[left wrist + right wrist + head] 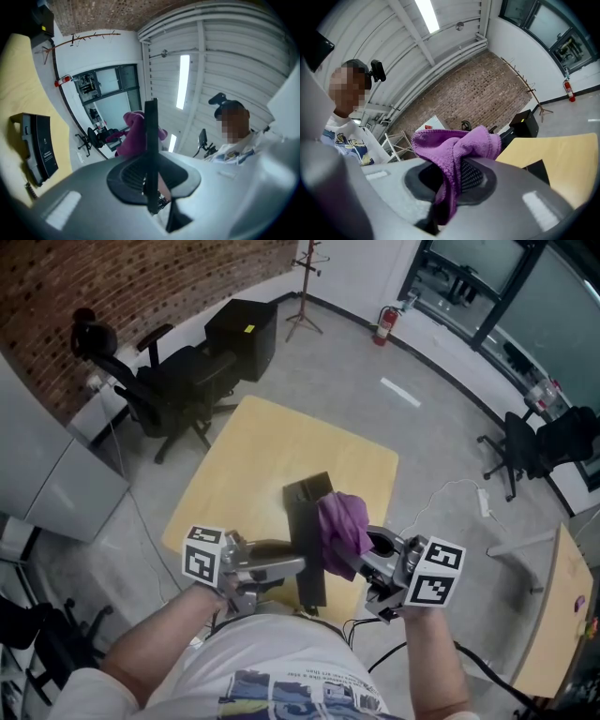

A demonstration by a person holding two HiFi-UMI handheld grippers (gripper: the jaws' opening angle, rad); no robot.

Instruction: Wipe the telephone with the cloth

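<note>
A black telephone base (307, 489) lies on the yellow table (253, 456) and shows in the left gripper view too (41, 147). Its long black handset (305, 532) is lifted over the table's near edge. My left gripper (295, 568) is shut on the handset, which stands edge-on between the jaws (151, 136). My right gripper (363, 554) is shut on a bunched purple cloth (342, 521), which rests against the handset's right side. In the right gripper view the cloth (454, 140) spills out of the jaws. The left gripper view shows the cloth (133, 136) just behind the handset.
Black office chairs (159, 381) and a black cabinet (242, 334) stand beyond the table's far left. A coat stand (305, 287) and a fire extinguisher (384, 324) are by the back wall. Another chair (534, 451) and a second table (562, 615) are at right.
</note>
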